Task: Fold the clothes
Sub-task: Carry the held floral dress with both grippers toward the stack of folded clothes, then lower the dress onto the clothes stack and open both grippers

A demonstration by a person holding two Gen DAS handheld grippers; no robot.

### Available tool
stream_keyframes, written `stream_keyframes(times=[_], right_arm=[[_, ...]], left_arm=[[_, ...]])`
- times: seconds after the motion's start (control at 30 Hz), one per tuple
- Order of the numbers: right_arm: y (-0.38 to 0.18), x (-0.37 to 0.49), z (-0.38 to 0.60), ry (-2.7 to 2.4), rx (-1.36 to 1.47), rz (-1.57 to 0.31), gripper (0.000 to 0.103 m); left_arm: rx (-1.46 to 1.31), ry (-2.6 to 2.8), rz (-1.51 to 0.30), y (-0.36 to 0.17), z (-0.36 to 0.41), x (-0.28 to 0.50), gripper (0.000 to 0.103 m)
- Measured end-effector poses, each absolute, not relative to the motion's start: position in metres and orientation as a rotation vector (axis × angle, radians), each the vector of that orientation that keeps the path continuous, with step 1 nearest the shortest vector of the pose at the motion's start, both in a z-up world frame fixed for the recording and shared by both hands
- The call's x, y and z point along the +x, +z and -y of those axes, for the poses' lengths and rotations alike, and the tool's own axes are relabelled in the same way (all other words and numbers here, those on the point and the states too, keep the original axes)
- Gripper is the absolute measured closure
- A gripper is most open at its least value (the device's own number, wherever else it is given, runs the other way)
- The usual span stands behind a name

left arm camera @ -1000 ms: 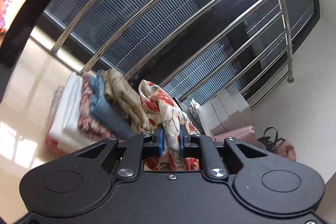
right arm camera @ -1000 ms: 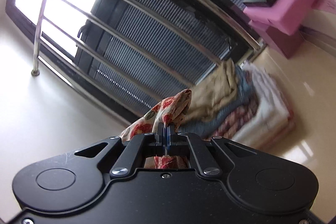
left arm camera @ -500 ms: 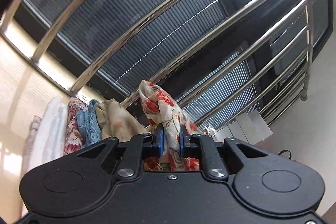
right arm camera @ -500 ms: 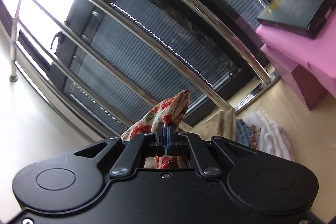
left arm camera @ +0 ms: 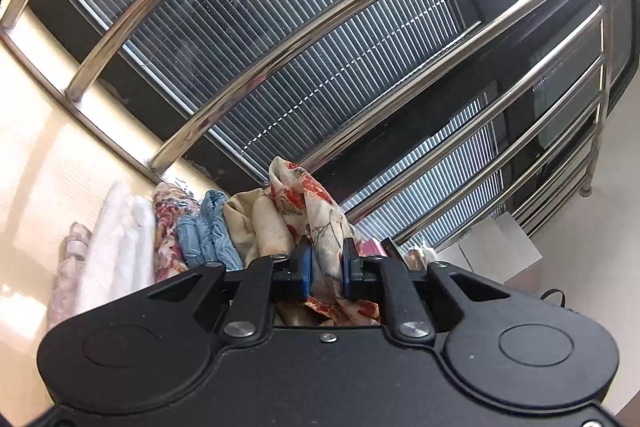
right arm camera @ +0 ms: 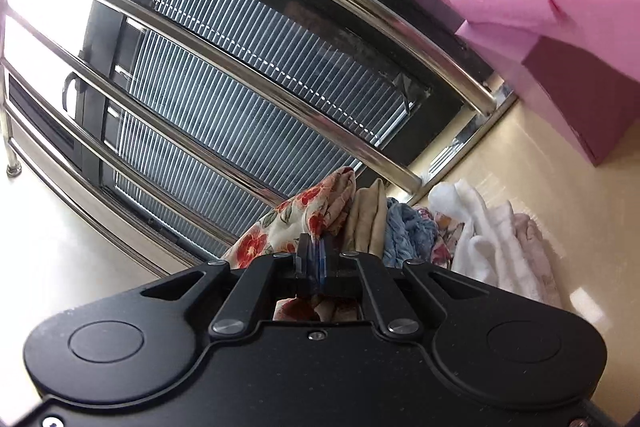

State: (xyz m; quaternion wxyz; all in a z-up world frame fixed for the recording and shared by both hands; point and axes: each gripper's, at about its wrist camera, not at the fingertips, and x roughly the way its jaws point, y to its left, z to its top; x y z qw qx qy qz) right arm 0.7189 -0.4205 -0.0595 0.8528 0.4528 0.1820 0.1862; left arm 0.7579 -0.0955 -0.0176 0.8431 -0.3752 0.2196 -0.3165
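A cream cloth with red flowers point(left arm camera: 308, 203) is pinched in my left gripper point(left arm camera: 325, 267), whose blue pads are shut on a thick fold of it. Another part of the same floral cloth point(right arm camera: 300, 219) sits between the pads of my right gripper point(right arm camera: 314, 255). Those jaws are opening slightly, though the pads still press the fabric. Just beyond both grippers lies a stack of folded clothes point(left arm camera: 204, 235) on the cream floor: beige, blue, floral and white pieces. In the right wrist view the stack point(right arm camera: 408, 227) is to the right of the held cloth.
A steel railing point(left arm camera: 280, 39) with curved bars stands close behind the stack, in front of a window with blinds point(right arm camera: 248, 75). Pink boxes point(right arm camera: 560, 11) with a dark box on top rise at the right. White boxes point(left arm camera: 496, 251) sit by the railing's far end.
Both grippers have carried the floral cloth forward and downward toward the stack and the railing, which now look closer. The grip on the cloth looks the same.
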Motion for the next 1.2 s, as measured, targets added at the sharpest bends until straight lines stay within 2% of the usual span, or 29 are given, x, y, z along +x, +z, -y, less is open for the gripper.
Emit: stream_keyframes(times=[0.47, 0.5, 0.53, 0.57, 0.6, 0.7, 0.77, 0.87, 0.97, 1.2], right_arm=[[-0.066, 0.719, 0.417, 0.402, 0.911, -0.364, 0.097], [-0.066, 0.718, 0.418, 0.406, 0.916, -0.353, 0.094], [-0.066, 0.717, 0.419, 0.407, 0.928, -0.338, 0.085], [-0.065, 0.715, 0.421, 0.406, 0.933, -0.322, 0.072], [-0.063, 0.713, 0.421, 0.397, 0.926, -0.306, 0.068], [-0.055, 0.705, 0.422, 0.370, 0.891, -0.255, 0.061], [-0.049, 0.701, 0.420, 0.353, 0.860, -0.222, 0.058], [-0.045, 0.698, 0.418, 0.344, 0.835, -0.201, 0.056], [-0.042, 0.696, 0.415, 0.328, 0.804, -0.196, 0.055], [-0.031, 0.690, 0.407, 0.292, 0.731, -0.158, 0.054]], left_arm=[[-0.803, -0.639, -0.478, -0.038, 0.089, 0.756, 0.085], [-0.821, -0.644, -0.468, -0.040, 0.087, 0.756, 0.085], [-0.840, -0.650, -0.457, -0.041, 0.084, 0.756, 0.084], [-0.860, -0.659, -0.448, -0.043, 0.083, 0.756, 0.083], [-0.876, -0.666, -0.444, -0.044, 0.082, 0.756, 0.082], [-0.904, -0.683, -0.421, -0.045, 0.080, 0.756, 0.075], [-0.914, -0.689, -0.397, -0.044, 0.079, 0.754, 0.063], [-0.918, -0.696, -0.359, -0.040, 0.078, 0.750, 0.049], [-0.910, -0.690, -0.337, -0.039, 0.079, 0.747, 0.044], [-0.893, -0.672, -0.303, -0.040, 0.081, 0.739, 0.043]])
